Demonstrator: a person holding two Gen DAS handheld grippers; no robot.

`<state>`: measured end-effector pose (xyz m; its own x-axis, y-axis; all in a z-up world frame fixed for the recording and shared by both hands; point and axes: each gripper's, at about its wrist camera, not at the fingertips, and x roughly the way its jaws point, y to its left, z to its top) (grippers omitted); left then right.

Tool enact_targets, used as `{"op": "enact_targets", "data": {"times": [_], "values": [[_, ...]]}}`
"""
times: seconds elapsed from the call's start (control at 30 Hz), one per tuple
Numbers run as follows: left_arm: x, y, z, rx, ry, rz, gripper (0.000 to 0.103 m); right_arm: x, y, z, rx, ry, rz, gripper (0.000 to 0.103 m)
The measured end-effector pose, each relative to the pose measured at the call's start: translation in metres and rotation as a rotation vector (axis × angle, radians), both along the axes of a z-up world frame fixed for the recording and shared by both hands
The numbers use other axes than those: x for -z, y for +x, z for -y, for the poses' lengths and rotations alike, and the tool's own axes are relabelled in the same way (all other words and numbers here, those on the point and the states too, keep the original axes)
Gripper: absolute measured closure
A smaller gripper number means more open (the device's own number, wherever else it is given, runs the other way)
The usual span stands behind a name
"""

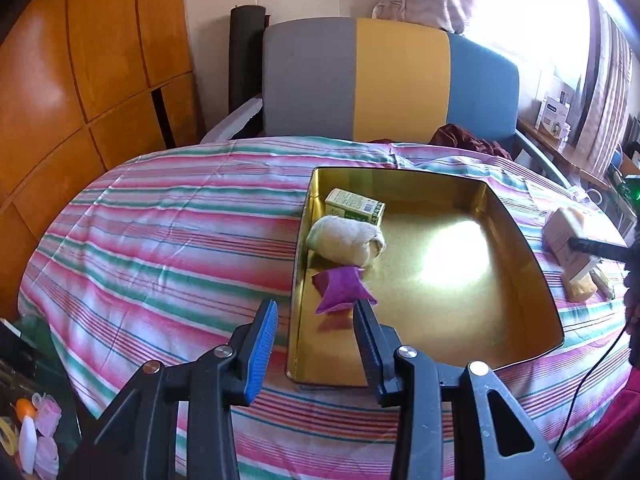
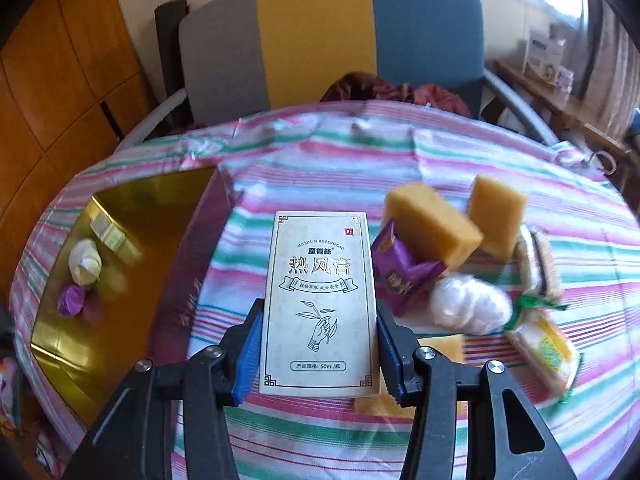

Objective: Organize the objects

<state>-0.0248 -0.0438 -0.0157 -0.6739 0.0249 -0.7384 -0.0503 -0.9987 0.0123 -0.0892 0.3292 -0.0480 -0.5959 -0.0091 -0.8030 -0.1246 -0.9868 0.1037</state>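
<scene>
A gold tin tray [image 1: 516,240] lies on the striped cloth; it holds a small green-white box [image 1: 354,206], a rolled cream cloth [image 1: 346,244] and a purple sachet [image 1: 340,290]. My left gripper [image 1: 316,312] is open and empty, straddling the tray's near left wall. My right gripper [image 2: 320,320] is shut on a cream carton with Chinese print [image 2: 320,300], held above the cloth right of the tray [image 2: 132,216]. That carton also shows at the right edge of the left wrist view [image 1: 560,240].
Right of the carton lie yellow sponges [image 2: 432,224], a purple packet [image 2: 400,268], a white plastic wad [image 2: 468,304] and snack packets [image 2: 548,344]. A grey, yellow and blue chair [image 1: 400,80] stands behind the table, with a wooden cabinet [image 1: 80,80] at left.
</scene>
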Motion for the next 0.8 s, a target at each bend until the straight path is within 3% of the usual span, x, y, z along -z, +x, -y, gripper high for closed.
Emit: {"op": "enact_targets", "data": {"times": [0.13,0.33,0.5,0.8], "values": [[0.004,0.004,0.016,-0.039,0.018,0.007,0.064,-0.032,0.007,0.021,-0.025,0.011,-0.052,0.052],[0.011,0.013,0.045,-0.103,0.042,0.02,0.064,-0.058,0.01,0.094,-0.192,-0.019,-0.078,0.052],[0.015,0.02,0.063,-0.136,0.066,0.03,0.064,-0.045,-0.001,0.171,-0.326,-0.034,-0.021,0.052],[0.021,0.025,0.077,-0.152,0.108,0.037,0.064,0.025,-0.04,0.263,-0.334,0.025,0.188,0.052]]}}
